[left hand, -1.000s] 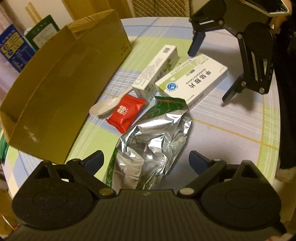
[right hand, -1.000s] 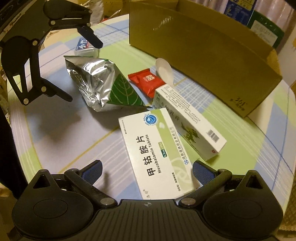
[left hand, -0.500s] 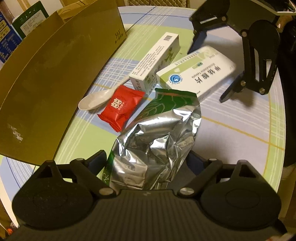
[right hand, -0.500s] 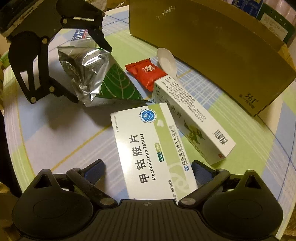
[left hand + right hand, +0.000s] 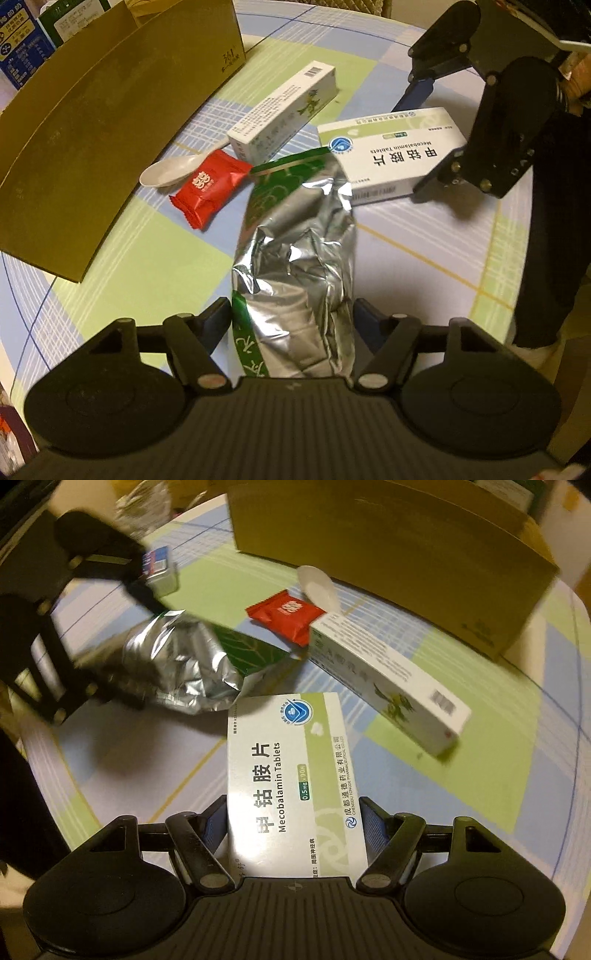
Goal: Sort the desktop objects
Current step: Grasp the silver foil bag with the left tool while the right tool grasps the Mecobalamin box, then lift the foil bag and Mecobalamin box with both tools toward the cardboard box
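left gripper (image 5: 291, 321) jaws, just closing, clamp the foil bag (image 5: 295, 251); right gripper (image 5: 293, 819) jaws, just closing, clamp the tablet box (image 5: 291, 775).

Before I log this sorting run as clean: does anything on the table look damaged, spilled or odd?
Nothing is spilled. The foil bag is crumpled and dented, lying between the left claw's fingers, which have just been closing on it. The Mecobalamin box looks intact. The white spoon lies partly tucked under the red packet.
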